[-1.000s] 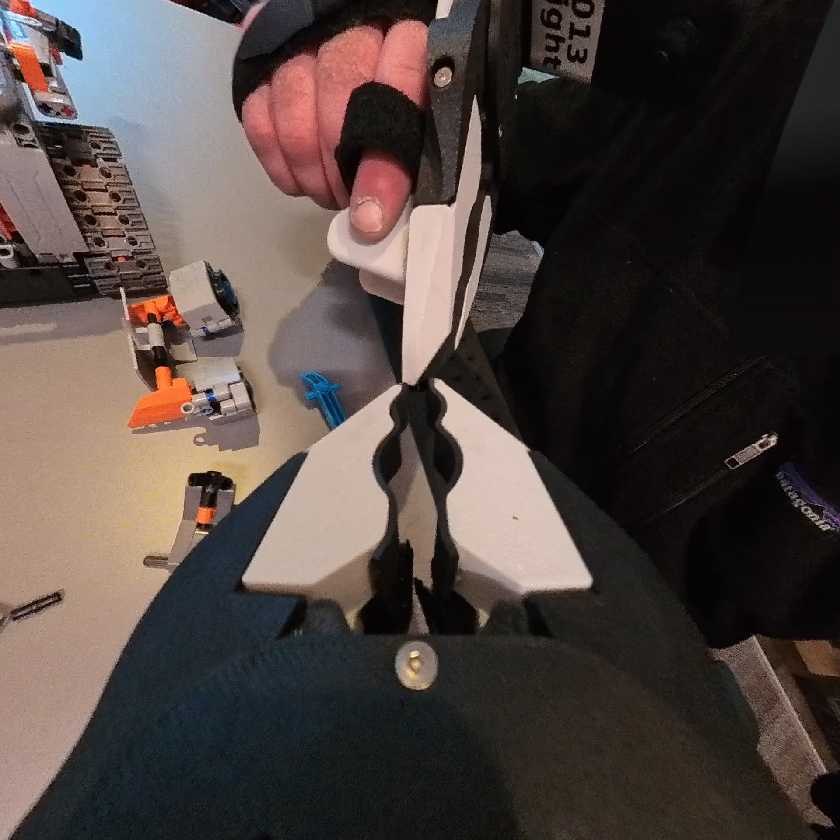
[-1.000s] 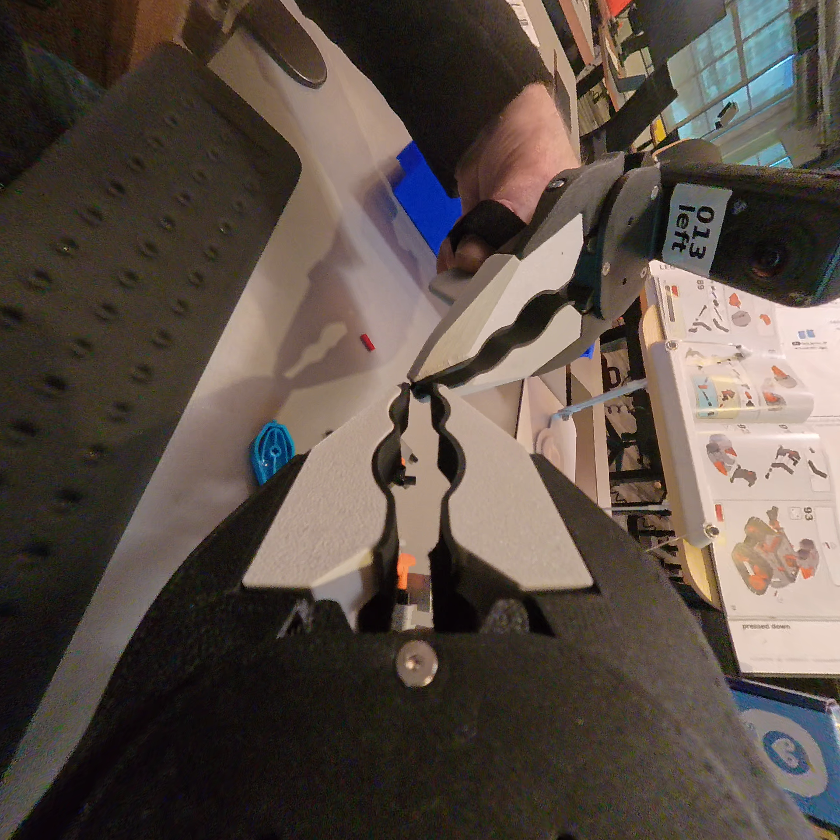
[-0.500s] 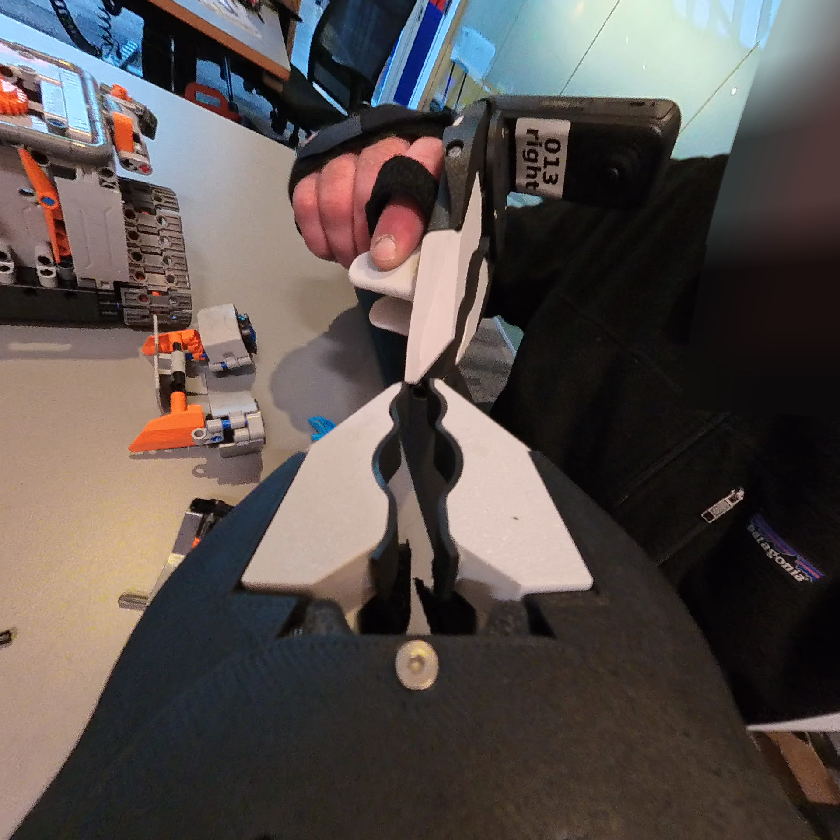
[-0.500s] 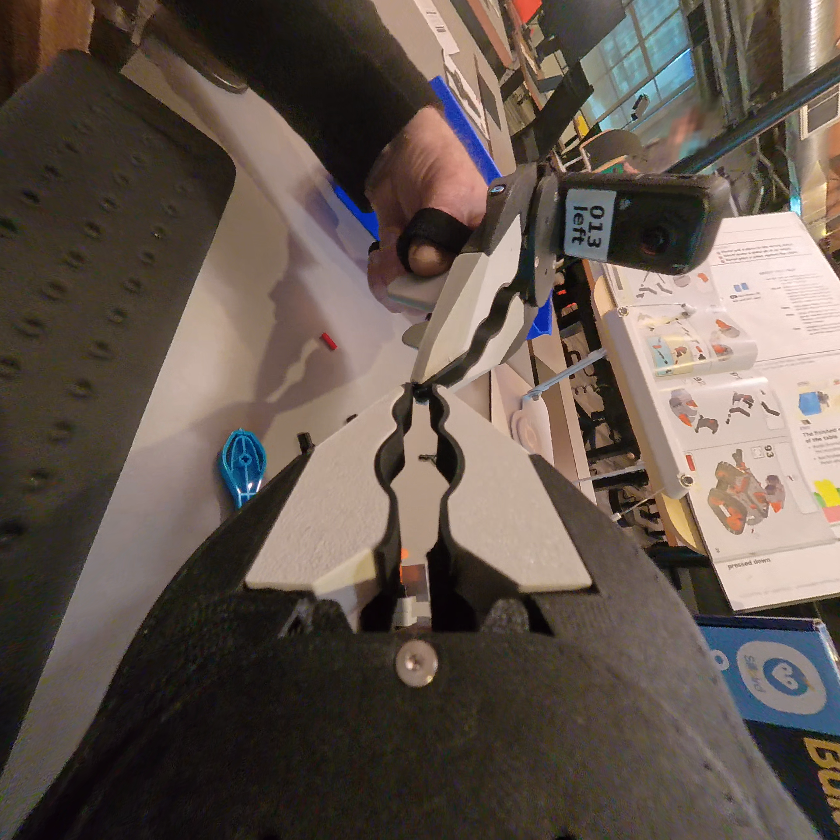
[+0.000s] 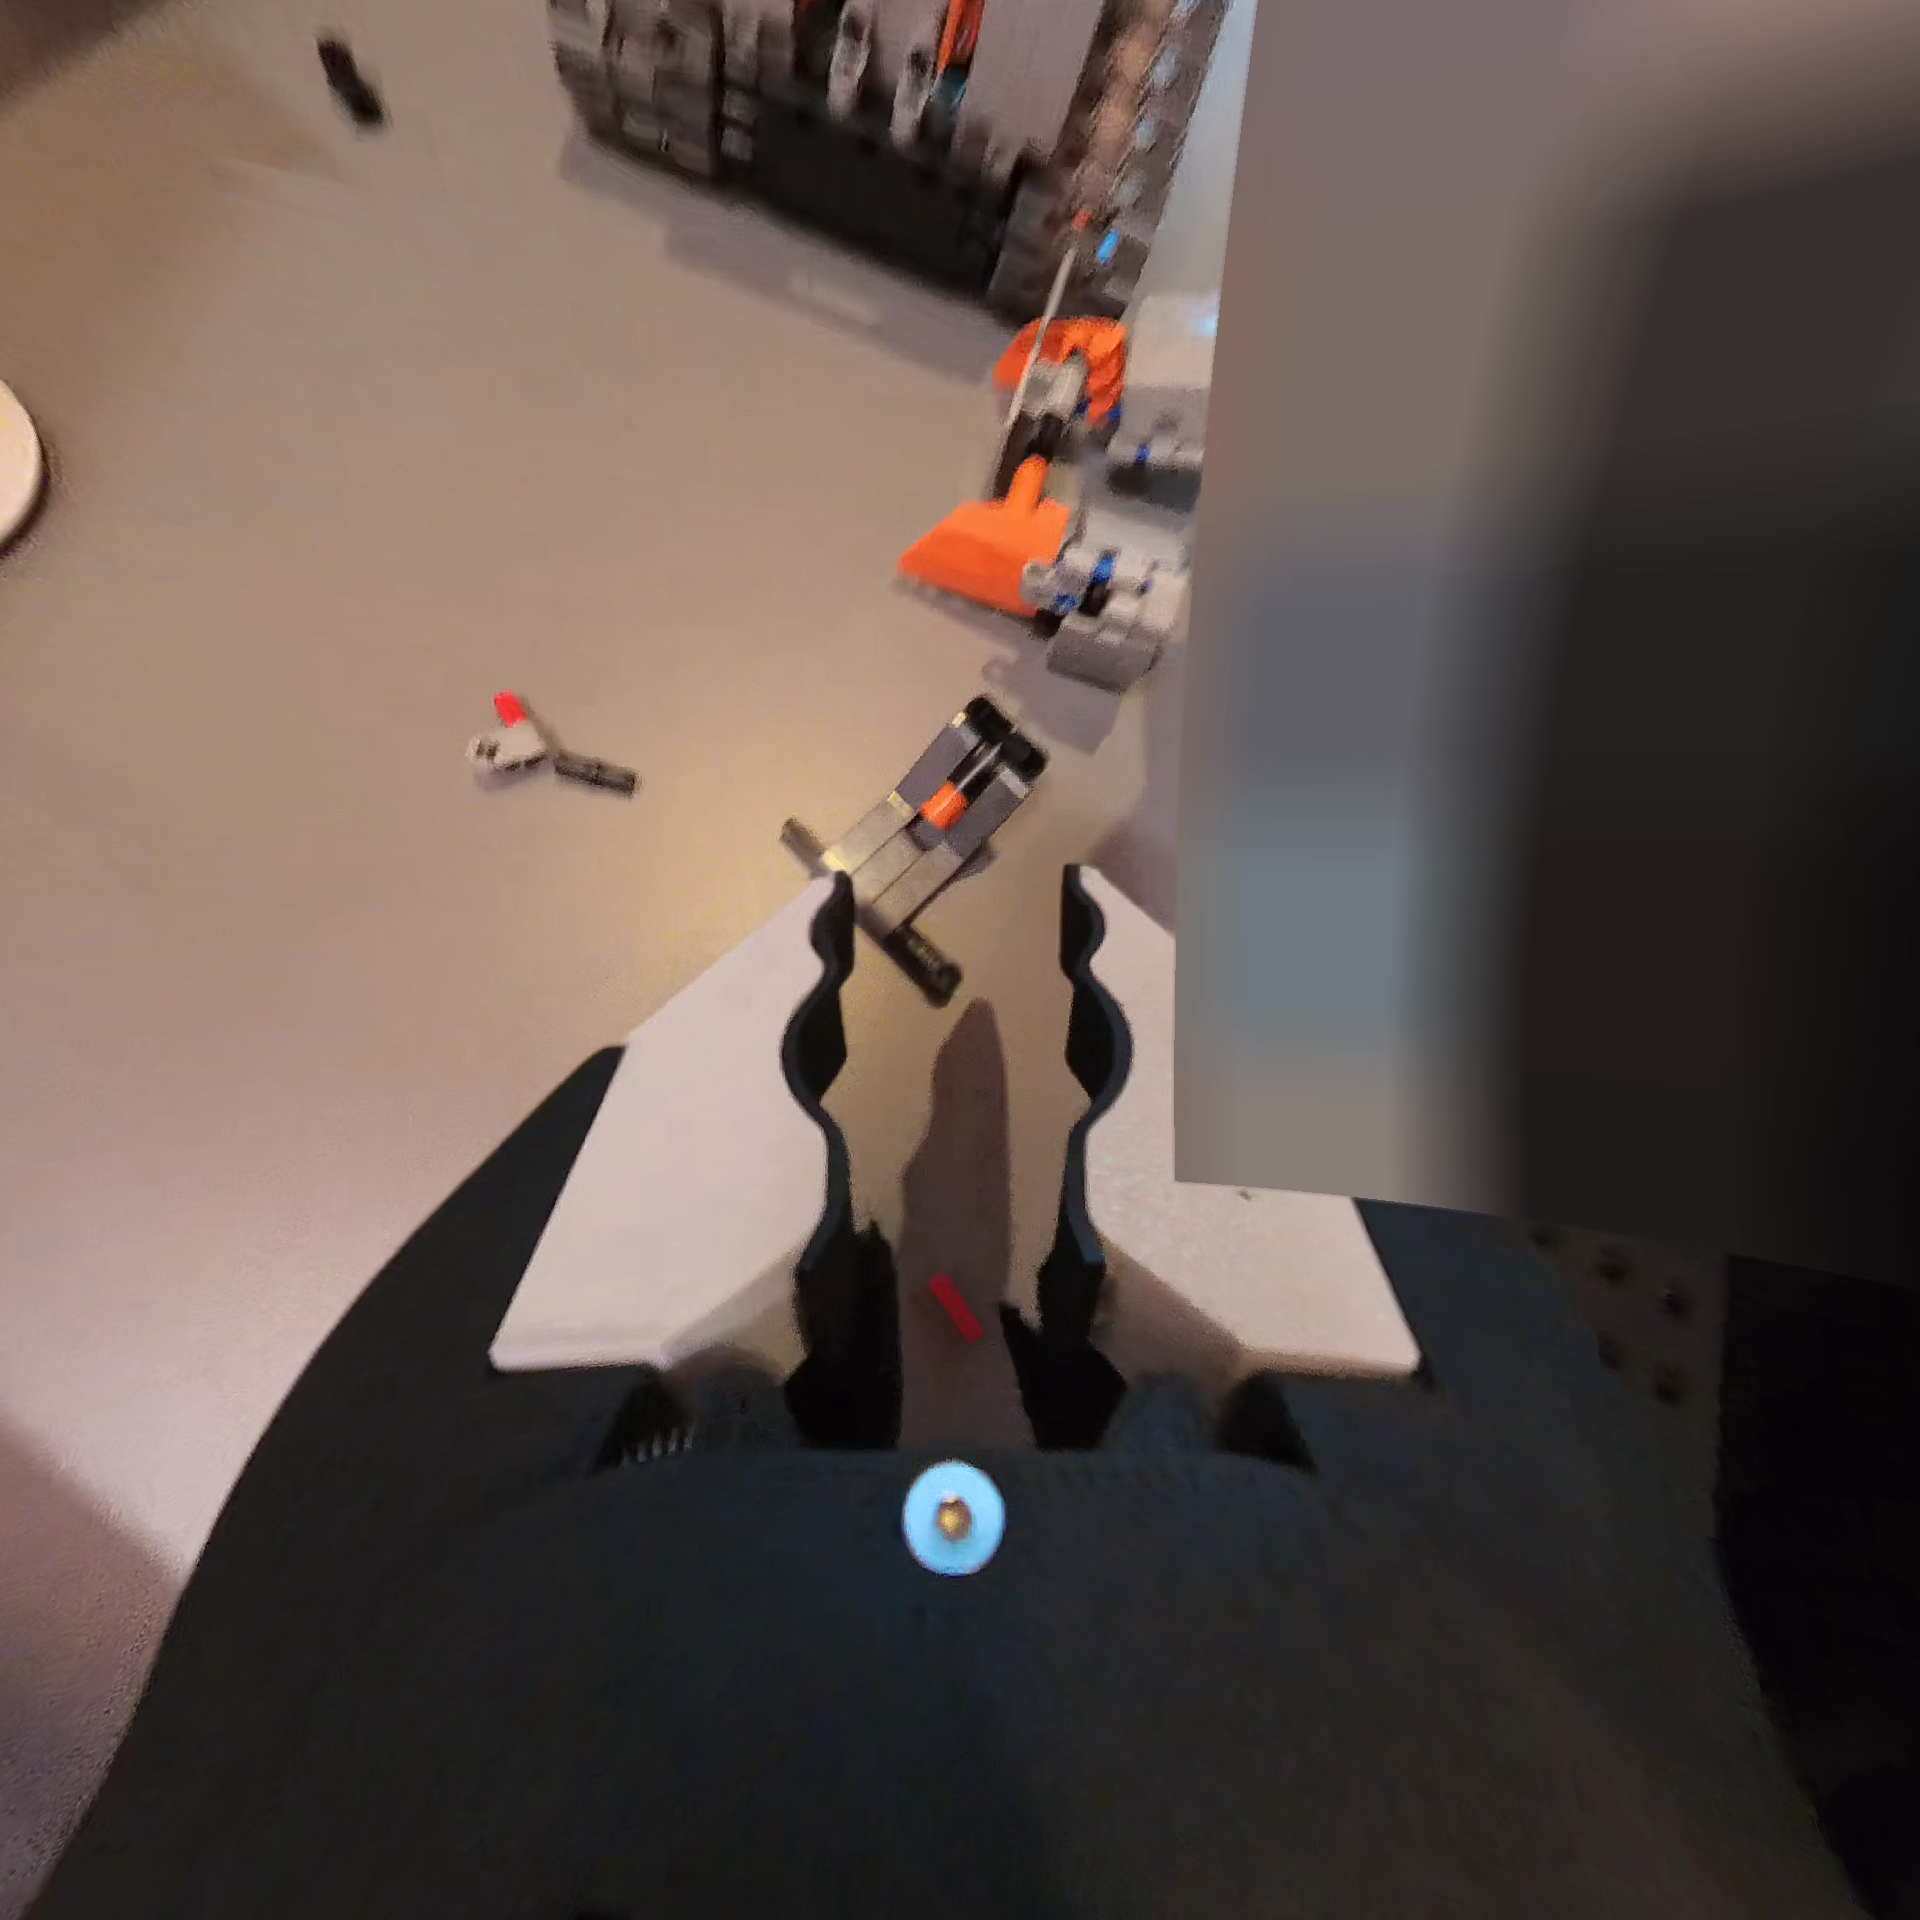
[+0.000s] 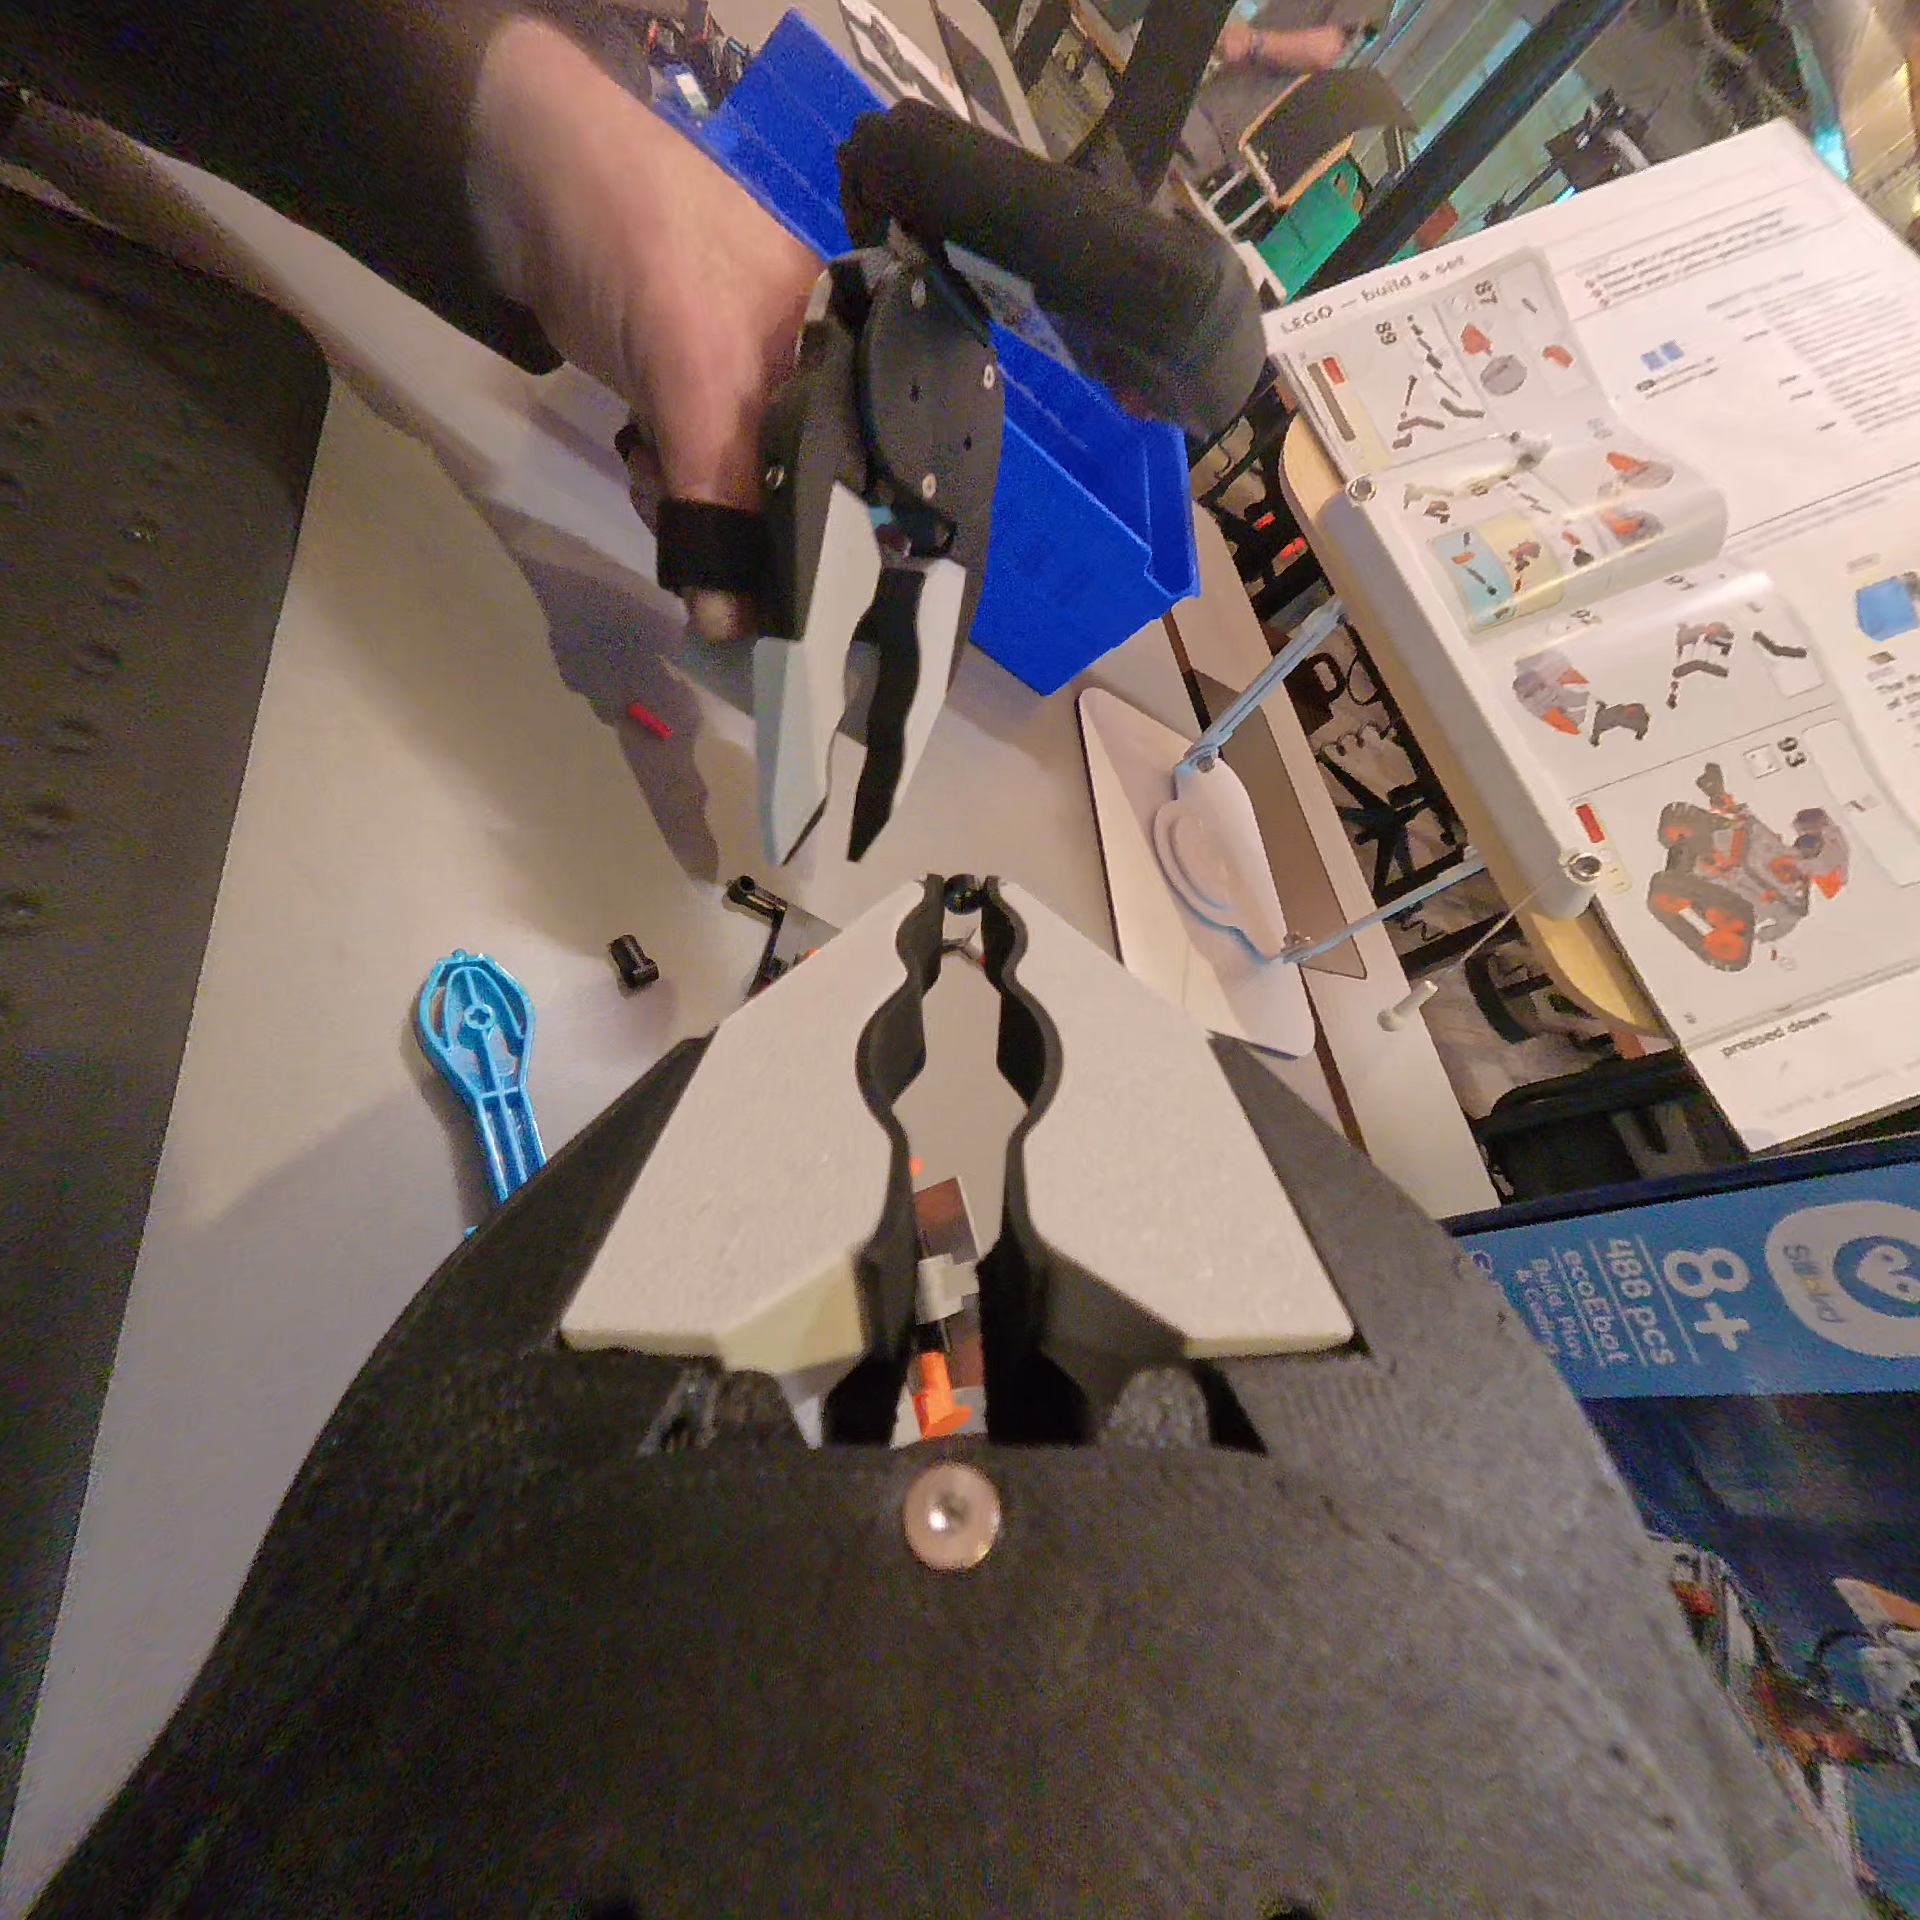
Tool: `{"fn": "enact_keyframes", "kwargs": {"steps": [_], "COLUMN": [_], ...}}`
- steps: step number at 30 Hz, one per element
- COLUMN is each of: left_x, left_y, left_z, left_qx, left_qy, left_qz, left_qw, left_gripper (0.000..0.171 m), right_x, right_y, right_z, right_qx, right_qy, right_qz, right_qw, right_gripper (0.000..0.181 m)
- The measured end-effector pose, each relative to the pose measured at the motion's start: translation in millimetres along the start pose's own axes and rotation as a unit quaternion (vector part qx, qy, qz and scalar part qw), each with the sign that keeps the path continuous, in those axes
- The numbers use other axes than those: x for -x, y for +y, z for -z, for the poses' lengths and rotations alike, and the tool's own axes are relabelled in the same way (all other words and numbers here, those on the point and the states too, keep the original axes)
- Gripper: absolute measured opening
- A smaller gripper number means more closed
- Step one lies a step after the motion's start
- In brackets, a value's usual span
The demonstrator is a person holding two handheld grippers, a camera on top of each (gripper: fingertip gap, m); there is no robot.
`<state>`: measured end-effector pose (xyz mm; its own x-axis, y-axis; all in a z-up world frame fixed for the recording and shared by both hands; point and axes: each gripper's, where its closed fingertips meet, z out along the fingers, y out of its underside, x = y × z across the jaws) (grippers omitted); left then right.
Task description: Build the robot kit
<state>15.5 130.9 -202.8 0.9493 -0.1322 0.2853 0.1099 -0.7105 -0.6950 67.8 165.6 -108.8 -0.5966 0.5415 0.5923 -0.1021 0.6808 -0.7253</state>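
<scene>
R gripper (image 6: 961,885): jaws nearly shut, only the very tips meet, pinching a small dark piece (image 6: 958,896). Too small to say what kind. The wavy gap behind the tips holds nothing; thru it a grey/orange brick assy (image 6: 940,1278) shows on the table (image 6: 312,831) below, not gripped. My read: w/ that little bite the piece could twist or pop out, so steady squeeze and no sideways jerks.

L gripper (image 5: 956,894): jaws well apart, nothing btwn them. A tiny red pin (image 5: 954,1307) lies on the table under the gap near the jaw roots, untouched. Just past the tips lies the same grey assy w/ orange sleeve and black ends (image 5: 935,800), its axle end close to the L-side tip; can't tell if touching (pic blurred).

In the R view the L gripper hangs tips-down just above and beyond the R tips, close but apart, a hand (image 6: 644,270) around its grip.

Nearby on the table: light-blue plastic tool (image 6: 478,1049) to the left of the R gripper, two small black pins (image 6: 632,961) near it, and a grey/red/black bit (image 5: 540,753) off alone.

Farther: larger orange/grey assy (image 5: 1039,520), blue bin (image 6: 1070,499), booklet on a stand (image 6: 1558,520), blue box (image 6: 1714,1278). Farthest, a dark tracked build (image 5: 831,125), blurred.
</scene>
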Motion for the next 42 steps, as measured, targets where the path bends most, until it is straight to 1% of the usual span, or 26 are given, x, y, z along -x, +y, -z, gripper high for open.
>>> {"fn": "enact_keyframes", "kwargs": {"steps": [2, 5, 7, 8, 12, 15, 17, 19, 21, 25, 29, 33, 37, 41, 42], "left_x": [4, 6, 15, 14, 18, 16, 16, 10, 14, 4, -1, -13, -19, -23, -23], "left_y": [17, 24, 29, 28, 26, 26, 25, 22, 20, 11, -1, -13, -16, -17, -17], "left_z": [-11, -19, -22, -24, -26, -28, -27, -26, -18, 0, 20, 35, 44, 51, 54], "left_qx": [0.048, 0.073, 0.091, 0.086, 0.079, 0.068, 0.059, 0.038, 0.029, -0.025, -0.077, -0.125, -0.135, -0.147, -0.151], "left_qy": [-0.026, -0.05, -0.095, -0.098, -0.125, -0.127, -0.142, -0.136, -0.161, -0.166, -0.196, -0.214, -0.238, -0.251, -0.259], "left_qz": [-0.013, -0.021, -0.043, -0.046, -0.068, -0.096, -0.128, -0.15, -0.164, -0.185, -0.217, -0.264, -0.308, -0.332, -0.341], "left_qw": [0.998, 0.996, 0.99, 0.99, 0.987, 0.985, 0.98, 0.979, 0.973, 0.968, 0.953, 0.932, 0.911, 0.897, 0.891], "left_gripper": [0.042, 0.043, 0.036, 0.029, 0.01, 0.007, 0.005, 0.005, 0.005, 0.005, 0.006, 0.006, 0.006, 0.006, 0.006], "right_x": [1, 1, -1, -1, 0, 0, 0, 1, 2, 5, 6, 5, 9, 12, 12], "right_y": [3, 6, 8, 9, 14, 16, 16, 15, 14, 8, -7, -23, -38, -40, -38], "right_z": [-1, -2, -2, -2, -4, -5, -5, -5, -5, -5, -5, -7, -13, -22, -24], "right_qx": [0.004, 0.008, 0.01, 0.011, 0.017, 0.018, 0.016, 0.012, 0.008, -0.003, -0.019, -0.029, -0.049, -0.049, -0.047], "right_qy": [-0.003, -0.003, -0.004, -0.005, -0.011, -0.015, -0.018, -0.024, -0.03, -0.043, -0.053, -0.054, -0.057, -0.062, -0.063], "right_qz": [-0.004, -0.011, -0.016, -0.018, -0.026, -0.036, -0.046, -0.056, -0.062, -0.078, -0.099, -0.118, -0.141, -0.153, -0.156], "right_qw": [1.0, 1.0, 1.0, 1.0, 0.999, 0.999, 0.999, 0.998, 0.998, 0.996, 0.993, 0.991, 0.987, 0.985, 0.985], "right_gripper": [0.005, 0.005, 0.005, 0.005, 0.005, 0.005, 0.005, 0.005, 0.005, 0.005, 0.005, 0.005, 0.005, 0.005, 0.005]}}
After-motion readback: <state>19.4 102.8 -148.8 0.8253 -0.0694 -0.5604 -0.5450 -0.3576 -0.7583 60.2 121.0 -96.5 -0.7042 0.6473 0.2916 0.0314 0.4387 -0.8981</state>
